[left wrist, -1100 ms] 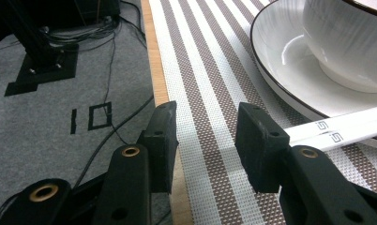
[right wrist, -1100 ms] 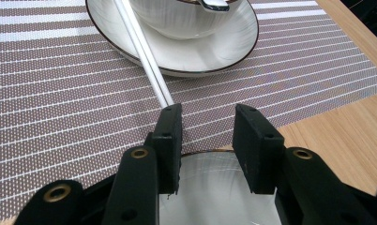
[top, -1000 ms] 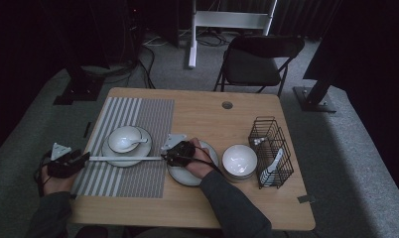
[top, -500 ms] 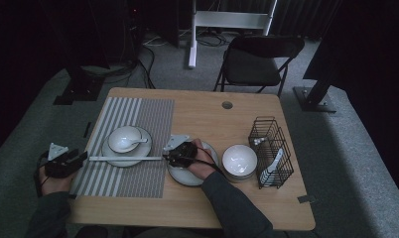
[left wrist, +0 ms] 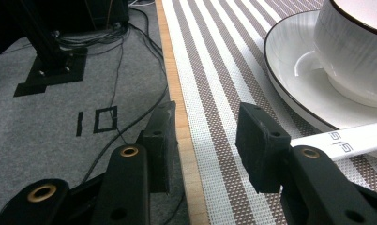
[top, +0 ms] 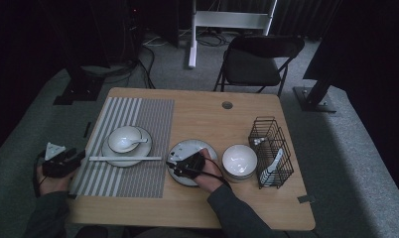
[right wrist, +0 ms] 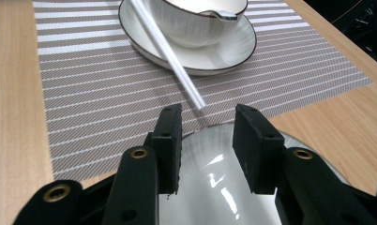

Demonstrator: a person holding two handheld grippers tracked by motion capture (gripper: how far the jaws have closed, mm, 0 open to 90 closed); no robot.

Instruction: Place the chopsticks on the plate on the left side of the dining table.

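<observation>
Presently: right tongs point(right wrist: 203, 143) over near rim of white plate point(right wrist: 214, 183), jaws apart, nothing clamped; plate on bare wood surface point(top: 207, 116) just beside striped placemat point(top: 133, 119). Left tongs point(left wrist: 205, 136) at mat's left edge, jaws apart, empty, right jaw just beside end of white chopsticks point(left wrist: 350, 140). Chopsticks across saucer point(top: 108, 148) bearing bowl point(top: 123, 139) with spoon. Second bowl point(top: 239, 159) beside wire basket point(top: 272, 148).
</observation>
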